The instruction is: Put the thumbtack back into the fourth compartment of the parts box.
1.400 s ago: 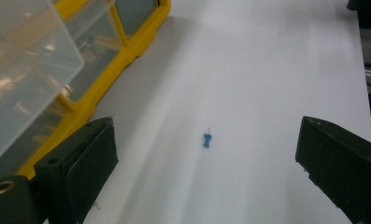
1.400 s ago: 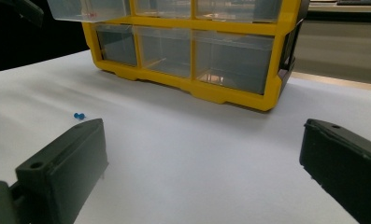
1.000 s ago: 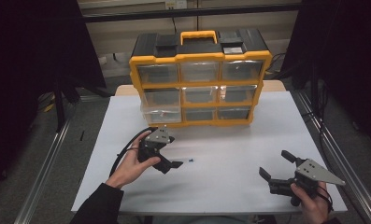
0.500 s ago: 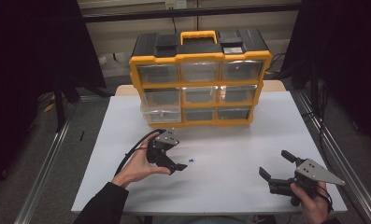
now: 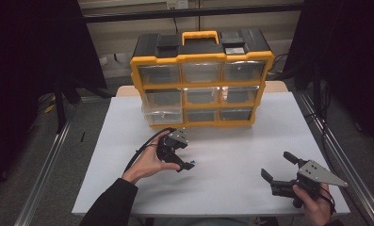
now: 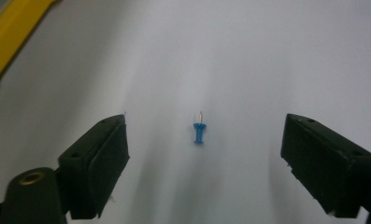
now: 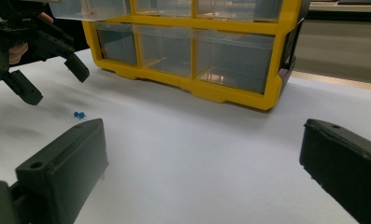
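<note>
Item: blue push pin, lying on its side on the white table, metal point away from me, centred between the wide-spread jaws of my left gripper, touching neither. In the high view the left gripper hangs just over the pin, near the front of the yellow drawer organizer.

Item: my right gripper, jaws wide apart, holding nothing, well apart at the table's right front.

Markings: a small label on the organizer's black top, too small to read.
</note>
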The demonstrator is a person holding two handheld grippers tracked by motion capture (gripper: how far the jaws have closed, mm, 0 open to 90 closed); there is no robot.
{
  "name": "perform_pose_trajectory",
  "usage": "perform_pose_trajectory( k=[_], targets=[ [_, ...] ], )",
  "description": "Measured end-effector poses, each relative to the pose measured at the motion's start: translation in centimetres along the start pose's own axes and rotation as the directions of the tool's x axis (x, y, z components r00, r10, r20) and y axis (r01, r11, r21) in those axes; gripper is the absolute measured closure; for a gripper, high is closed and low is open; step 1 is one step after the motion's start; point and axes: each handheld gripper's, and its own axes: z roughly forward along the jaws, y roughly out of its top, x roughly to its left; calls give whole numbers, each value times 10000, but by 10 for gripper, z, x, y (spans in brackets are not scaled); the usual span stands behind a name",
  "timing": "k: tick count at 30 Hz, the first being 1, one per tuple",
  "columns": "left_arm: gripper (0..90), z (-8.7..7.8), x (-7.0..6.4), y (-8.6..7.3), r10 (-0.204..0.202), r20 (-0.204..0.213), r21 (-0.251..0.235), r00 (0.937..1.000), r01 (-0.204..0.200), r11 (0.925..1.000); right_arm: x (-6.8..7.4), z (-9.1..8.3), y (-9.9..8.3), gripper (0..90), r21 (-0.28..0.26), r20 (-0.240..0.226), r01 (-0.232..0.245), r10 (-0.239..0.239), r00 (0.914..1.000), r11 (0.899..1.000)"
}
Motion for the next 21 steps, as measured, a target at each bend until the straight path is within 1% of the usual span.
perform_pose_trajectory(
  k=[1, 2, 3, 4, 5, 6, 7, 8, 9, 10, 11, 12, 13, 14, 15, 16, 17, 18, 19, 20, 21],
  targets=[
    [178, 1, 0, 0, 63, -40, 23, 10000, -62, 10000, 0, 0, 0, 6, 0, 19, -2, 2, 10000, 10000],
    [183, 3, 0, 1, 19, -87, 21, 10000, -19, 10000, 0, 0, 0, 6, 2, 5, -2, 2, 10000, 10000],
    [186, 3, 1, 2, 56, 91, 135, 9999, -58, 9999, 0, 0, 0, 6, 1, 12, -13, 13, 10000, 10000],
    [215, 3, 3, 2, 80, 292, 206, 9995, -86, 9998, 0, 0, 0, 6, 2, 10, -23, 23, 10000, 10000],
    [238, 5, 2, 2, 26, 172, 44, 9998, -27, 10000, 0, 0, 0, 6, 1, 12, 20, -20, 10000, 10000],
    [244, 6, 3, 2, 37, 78, 20, 10000, -37, 10000, 0, 0, 0, 6, 9, 7, 23, -23, 10000, 10000],
    [246, 7, 4, 3, -20, 81, 30, 10000, 20, 10000, 0, 0, 0, 6, 9, 13, 16, -16, 10000, 10000],
    [260, 8, 5, 2, -100, 192, -57, 9998, 101, 9999, 0, 0, 0, 6, 29, -19, 22, -22, 10000, 10000],
    [288, 9, 6, 3, -5, 213, -14, 9998, 5, 10000, 0, 0, 0, 6, 27, 29, -19, 18, 10000, 10000],
    [314, 7, 8, 4, 22, 466, 299, 9989, -36, 9995, 0, 0, 0, 6, 33, 17, 2, -2, 10000, 10000],
    [321, 10, 8, 3, 10, 259, 81, 9997, -12, 10000, 0, 0, 0, 6, 32, 3, -1, 1, 10000, 10000],
    [338, 10, 8, 4, -36, 254, 176, 9997, 32, 9998, 0, 0, 0, 6, 32, -7, 6, -6, 10000, 10000],
    [358, 10, 11, 5, 8, 690, 458, 9976, -39, 9989, 0, 0, 0, 6, 36, -12, 8, -8, 10000, 10000],
    [408, 11, 12, 6, 79, 779, 539, 9969, -121, 9985, 0, 0, 0, 6, 38, -20, 31, -30, 10000, 10000],
    [430, 14, 11, 5, 82, 565, 360, 9984, -102, 9993, 0, 0, 0, 6, 37, -24, 10, -10, 10000, 10000],
    [432, 13, 13, 7, 87, 887, 609, 9960, -141, 9980, 0, 0, 0, 6, 36, -30, 8, -8, 10000, 10000],
    [444, 16, 13, 6, 68, 624, 350, 9980, -90, 9993, 0, 0, 0, 6, 37, -31, 15, -15, 10000, 10000],
    [460, 16, 14, 7, 86, 687, 421, 9976, -115, 9990, 0, 0, 0, 6, 35, -20, 3, -3, 10000, 10000],
    [478, 16, 16, 8, 130, 1003, 664, 9949, -197, 9976, 0, 0, 0, 6, 43, -23, 20, -20, 10000, 10000],
    [497, 19, 15, 6, 105, 761, 520, 9970, -145, 9985, 0, 0, 0, 6, 43, -21, 17, -17, 10000, 10000],
    [505, 20, 16, 6, 147, 670, 607, 9976, -188, 9980, 0, 0, 0, 6, 27, 2, -17, 17, 10000, 10000]
  ],
)
